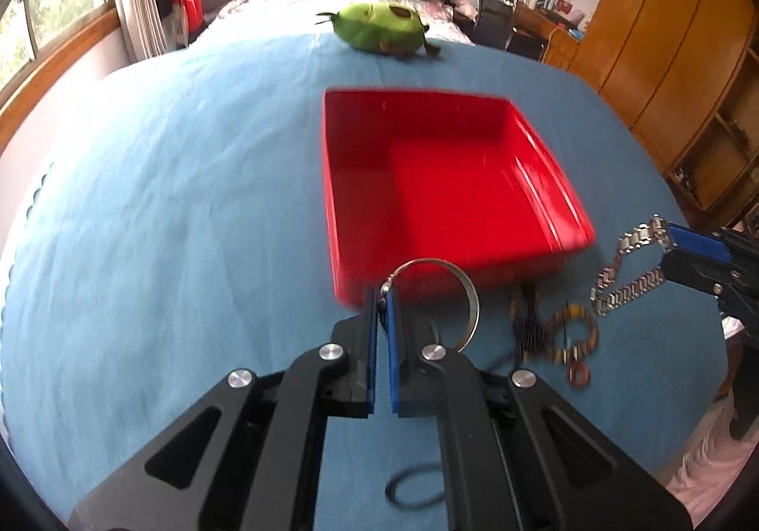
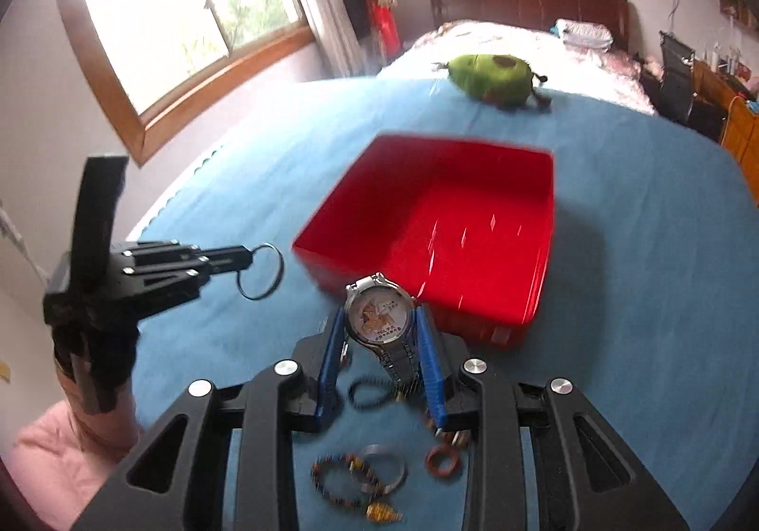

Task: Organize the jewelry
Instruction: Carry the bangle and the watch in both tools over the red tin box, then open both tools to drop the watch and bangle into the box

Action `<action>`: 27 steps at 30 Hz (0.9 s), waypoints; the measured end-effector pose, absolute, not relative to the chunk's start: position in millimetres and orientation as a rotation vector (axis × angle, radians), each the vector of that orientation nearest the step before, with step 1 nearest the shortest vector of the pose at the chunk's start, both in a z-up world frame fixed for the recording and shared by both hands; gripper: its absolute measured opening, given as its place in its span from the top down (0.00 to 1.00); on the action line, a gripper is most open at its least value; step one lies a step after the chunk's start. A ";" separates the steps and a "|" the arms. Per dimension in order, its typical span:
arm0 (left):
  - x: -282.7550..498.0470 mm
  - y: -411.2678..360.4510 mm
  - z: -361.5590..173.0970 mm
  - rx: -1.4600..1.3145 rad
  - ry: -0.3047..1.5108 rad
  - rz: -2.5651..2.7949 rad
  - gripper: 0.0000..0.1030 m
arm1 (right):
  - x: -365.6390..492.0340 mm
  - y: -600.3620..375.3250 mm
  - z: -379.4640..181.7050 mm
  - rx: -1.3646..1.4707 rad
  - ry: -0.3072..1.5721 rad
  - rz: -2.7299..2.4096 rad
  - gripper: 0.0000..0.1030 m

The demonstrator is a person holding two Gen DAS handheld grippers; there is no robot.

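Both loads hang just short of the red tray's (image 1: 455, 180) near wall, above the blue-covered bed (image 1: 166, 199). The left hand-held gripper (image 1: 382, 293) is clenched on a silver bangle (image 1: 467, 298); the right hand-held gripper (image 2: 379, 317) clamps a wristwatch (image 2: 378, 317) by its case, dial up, band trailing back toward the camera. Best carry each well past the rim before letting go, the watch low so its band folds in. Beaded bracelets (image 2: 346, 479) wait nearer.
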State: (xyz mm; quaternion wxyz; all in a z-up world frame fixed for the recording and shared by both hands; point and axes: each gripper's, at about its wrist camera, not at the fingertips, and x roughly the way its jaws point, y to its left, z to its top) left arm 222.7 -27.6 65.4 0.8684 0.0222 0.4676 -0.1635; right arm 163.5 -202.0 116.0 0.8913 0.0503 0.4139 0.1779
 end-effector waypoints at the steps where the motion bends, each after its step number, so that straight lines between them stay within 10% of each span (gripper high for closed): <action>1: 231.4 -30.9 67.1 0.042 0.979 -0.342 0.98 | 175.2 -205.0 119.8 0.115 0.849 0.357 0.70; 27: 371.5 -102.9 -28.5 0.073 1.156 -0.307 0.91 | 308.1 -225.8 8.4 0.180 0.990 0.196 0.69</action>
